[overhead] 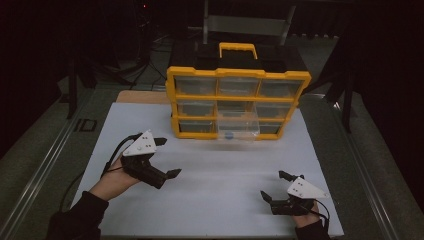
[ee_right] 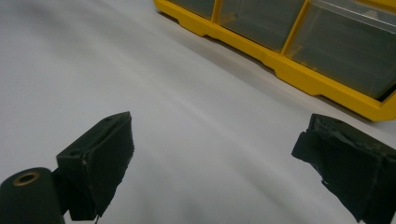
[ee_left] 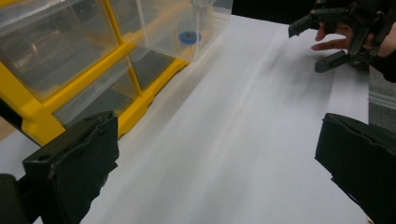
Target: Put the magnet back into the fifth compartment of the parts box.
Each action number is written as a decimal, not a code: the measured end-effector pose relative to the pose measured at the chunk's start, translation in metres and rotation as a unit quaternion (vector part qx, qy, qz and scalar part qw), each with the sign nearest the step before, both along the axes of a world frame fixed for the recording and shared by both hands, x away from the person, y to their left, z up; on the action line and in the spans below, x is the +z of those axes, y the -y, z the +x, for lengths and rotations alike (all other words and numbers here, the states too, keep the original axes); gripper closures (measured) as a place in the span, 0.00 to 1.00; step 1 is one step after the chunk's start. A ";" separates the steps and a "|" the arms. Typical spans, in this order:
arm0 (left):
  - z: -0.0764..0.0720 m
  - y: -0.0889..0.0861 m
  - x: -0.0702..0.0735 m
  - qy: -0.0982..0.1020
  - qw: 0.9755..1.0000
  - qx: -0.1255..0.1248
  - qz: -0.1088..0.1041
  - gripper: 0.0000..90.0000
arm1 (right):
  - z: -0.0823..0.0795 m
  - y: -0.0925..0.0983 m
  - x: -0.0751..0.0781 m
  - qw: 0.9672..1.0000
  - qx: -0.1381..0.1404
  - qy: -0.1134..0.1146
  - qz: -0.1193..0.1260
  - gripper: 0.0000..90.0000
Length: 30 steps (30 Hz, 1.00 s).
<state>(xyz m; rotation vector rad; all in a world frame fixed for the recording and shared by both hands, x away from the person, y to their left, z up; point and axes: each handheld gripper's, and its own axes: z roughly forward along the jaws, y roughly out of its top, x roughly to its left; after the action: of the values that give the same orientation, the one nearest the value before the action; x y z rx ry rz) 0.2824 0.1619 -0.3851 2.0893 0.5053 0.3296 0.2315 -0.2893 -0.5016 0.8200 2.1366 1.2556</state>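
Observation:
A yellow organizer (overhead: 237, 102) with clear drawers stands at the back of the white sheet. Its bottom middle drawer (overhead: 239, 129) is pulled out, and a small blue round piece (overhead: 229, 134) lies inside it; the same blue piece (ee_left: 189, 37) shows in the left gripper view. My left gripper (overhead: 167, 157) hovers in front of the organizer's left corner, open and empty. My right gripper (overhead: 276, 186) rests near the front right of the sheet, open too, with nothing between its jaws. The left gripper view shows the right gripper (ee_left: 317, 46) farther off.
The white sheet (overhead: 215, 170) covers a table with metal rails (overhead: 40, 170) along both sides. A metal frame (overhead: 247, 22) stands behind the organizer. The surroundings are dark.

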 end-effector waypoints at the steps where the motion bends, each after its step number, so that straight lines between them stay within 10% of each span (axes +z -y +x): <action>1: -0.002 -0.001 -0.003 0.001 1.000 0.001 0.001 0.00 | 0.000 0.000 0.000 1.000 0.000 -0.001 0.000 0.09; 30: -0.036 -0.048 -0.067 -0.034 0.996 0.074 -0.039 0.00 | 0.000 -0.002 -0.003 1.000 0.012 -0.002 0.009 0.09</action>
<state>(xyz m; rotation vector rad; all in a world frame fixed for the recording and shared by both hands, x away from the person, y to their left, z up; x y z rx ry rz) 0.2460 0.2101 -0.4524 1.9975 0.7047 0.3199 0.2317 -0.2872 -0.5041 0.8075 2.1470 1.2875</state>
